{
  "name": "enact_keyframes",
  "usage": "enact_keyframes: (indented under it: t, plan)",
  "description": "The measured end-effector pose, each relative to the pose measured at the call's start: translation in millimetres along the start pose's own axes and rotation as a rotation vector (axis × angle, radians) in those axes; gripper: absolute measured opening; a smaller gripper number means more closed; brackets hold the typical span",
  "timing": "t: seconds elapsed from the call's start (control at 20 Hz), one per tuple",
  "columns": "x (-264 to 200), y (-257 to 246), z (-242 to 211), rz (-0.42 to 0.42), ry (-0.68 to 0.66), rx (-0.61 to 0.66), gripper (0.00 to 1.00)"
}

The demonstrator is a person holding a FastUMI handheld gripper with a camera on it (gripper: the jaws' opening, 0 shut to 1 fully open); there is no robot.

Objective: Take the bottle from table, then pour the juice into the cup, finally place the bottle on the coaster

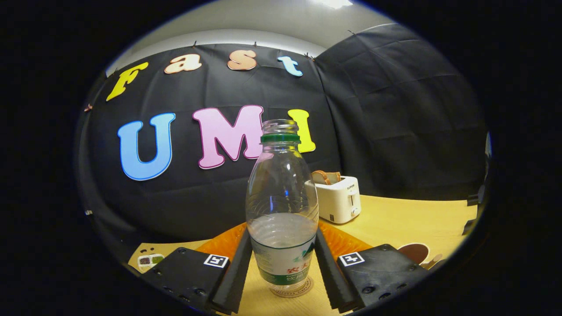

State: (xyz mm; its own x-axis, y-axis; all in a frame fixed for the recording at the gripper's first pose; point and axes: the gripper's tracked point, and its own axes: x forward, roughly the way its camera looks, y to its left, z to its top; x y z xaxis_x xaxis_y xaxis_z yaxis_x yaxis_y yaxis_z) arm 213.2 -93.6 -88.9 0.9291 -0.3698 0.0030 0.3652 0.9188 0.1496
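Wooden table (395, 219) inside the booth, seen along the gripper's two fingers. At the far side stands a white toaster (339, 199) holding a slice of bread (326, 177); an orange mat (224, 241) lies under and behind the fingers, and a brown cup (415, 252) sits beyond the right finger. The bottle (282, 206), uncapped, clear and roughly a third full of pale liquid, stands upright between the fingers with its base on the round coaster (292, 290). The gripper (283, 267) brackets the labelled lower body of the bottle; each finger lies right at the bottle's side, but whether both still press or have just let go cannot be told from this view. Judged from this arrangement, the step in hand is the final placement. To do it well, confirm the base sits flat and centred on the coaster, spread the fingers evenly so neither drags the label, then draw straight back along the finger axis without tilting. The tool is held level and low, fingers parallel to the tabletop, aimed squarely at the bottle.
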Motion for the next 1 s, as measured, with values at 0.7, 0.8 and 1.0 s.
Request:
enact_keyframes:
  t: [0.7, 0.8, 1.0]
  plan:
    - [37.4, 15.0, -72.2, -0.076, 0.014, -0.152, 0.77]
    - [40.2, 13.8, -77.0, -0.086, 0.015, -0.166, 0.77]
    - [42.5, 12.2, -92.5, -0.089, 0.04, -0.165, 0.77]
